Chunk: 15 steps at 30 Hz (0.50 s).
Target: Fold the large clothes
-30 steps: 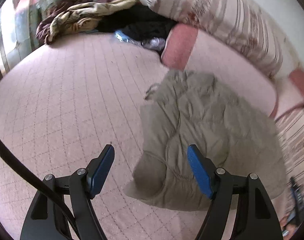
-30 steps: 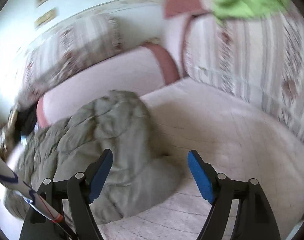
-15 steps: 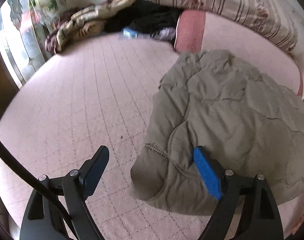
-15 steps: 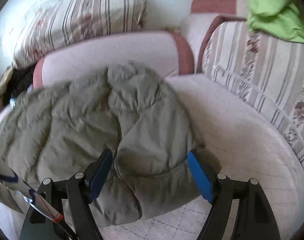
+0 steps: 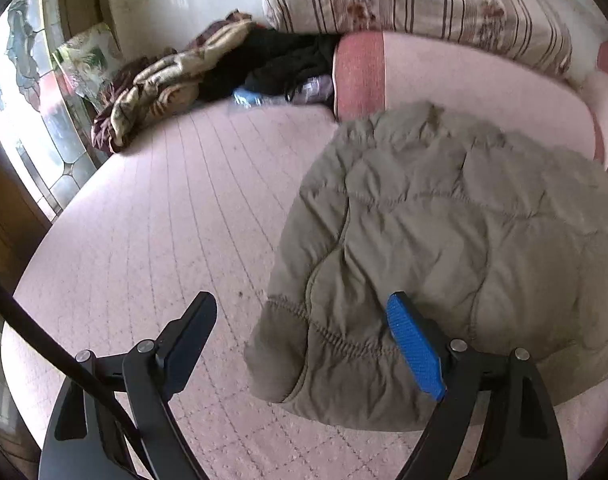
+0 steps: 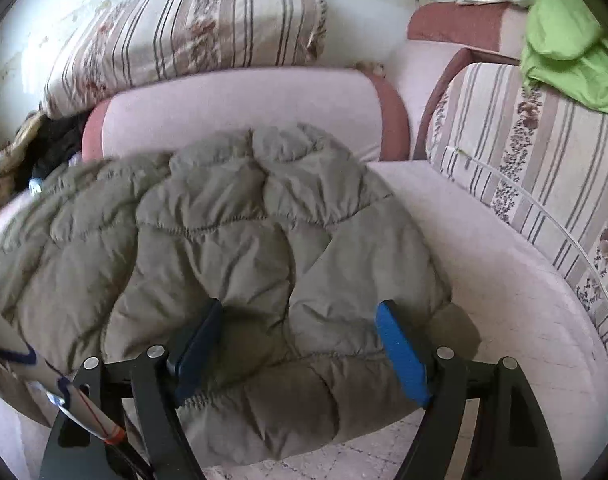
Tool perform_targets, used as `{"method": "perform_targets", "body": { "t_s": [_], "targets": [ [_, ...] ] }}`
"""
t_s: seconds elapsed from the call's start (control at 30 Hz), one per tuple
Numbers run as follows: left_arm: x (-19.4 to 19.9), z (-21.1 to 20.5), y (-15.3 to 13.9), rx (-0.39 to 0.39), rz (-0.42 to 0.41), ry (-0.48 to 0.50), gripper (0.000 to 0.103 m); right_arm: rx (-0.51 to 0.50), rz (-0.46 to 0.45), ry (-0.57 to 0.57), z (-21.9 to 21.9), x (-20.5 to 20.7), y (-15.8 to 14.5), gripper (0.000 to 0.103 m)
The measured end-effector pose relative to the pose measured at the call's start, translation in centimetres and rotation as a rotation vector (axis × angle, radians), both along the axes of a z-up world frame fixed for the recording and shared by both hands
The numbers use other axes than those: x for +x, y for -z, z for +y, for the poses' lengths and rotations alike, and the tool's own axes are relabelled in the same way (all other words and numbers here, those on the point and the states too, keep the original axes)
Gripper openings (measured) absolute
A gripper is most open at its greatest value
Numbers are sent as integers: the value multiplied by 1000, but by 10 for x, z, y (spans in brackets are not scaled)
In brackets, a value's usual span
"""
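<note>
An olive quilted puffer jacket [image 5: 444, 248] lies spread on the pink sofa seat [image 5: 163, 216]. It also shows in the right wrist view [image 6: 223, 248]. My left gripper [image 5: 304, 320] is open, just above the jacket's near left corner and its elastic cuff [image 5: 287, 356], holding nothing. My right gripper [image 6: 299, 320] is open over the jacket's near right part, its blue pads on either side of a puffed fold, holding nothing.
A pile of brown, beige and black clothes [image 5: 207, 76] lies at the far left of the seat. Striped cushions [image 6: 183, 32] line the back and right side [image 6: 544, 184]. A green cloth [image 6: 564, 52] hangs over the armrest. A window [image 5: 27, 92] is at left.
Both grippers have moved closer to the jacket and lower. The jacket now fills more of both views; the right gripper's pads straddle its fabric. Both stayed open.
</note>
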<state>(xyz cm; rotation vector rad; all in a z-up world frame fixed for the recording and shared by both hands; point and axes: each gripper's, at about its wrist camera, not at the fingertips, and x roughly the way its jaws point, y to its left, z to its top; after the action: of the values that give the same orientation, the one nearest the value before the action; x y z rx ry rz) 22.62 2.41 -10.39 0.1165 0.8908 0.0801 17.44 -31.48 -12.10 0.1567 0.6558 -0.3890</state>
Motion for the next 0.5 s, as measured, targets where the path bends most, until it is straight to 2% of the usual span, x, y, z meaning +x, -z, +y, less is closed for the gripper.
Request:
{"method": "perform_targets", "body": {
  "t_s": [0.17,0.3,0.5],
  "targets": [
    [3,2,5,1,36,-7,87,43,-14,75,-20,-7,-4,83],
    [-4,2,-5,9,-13,-17,87,64,0,105,-30,-8,-2,83],
    [-15,0,-12,13,-38,-1,87,25,2,93,-23,-14,-4,83]
  ]
}}
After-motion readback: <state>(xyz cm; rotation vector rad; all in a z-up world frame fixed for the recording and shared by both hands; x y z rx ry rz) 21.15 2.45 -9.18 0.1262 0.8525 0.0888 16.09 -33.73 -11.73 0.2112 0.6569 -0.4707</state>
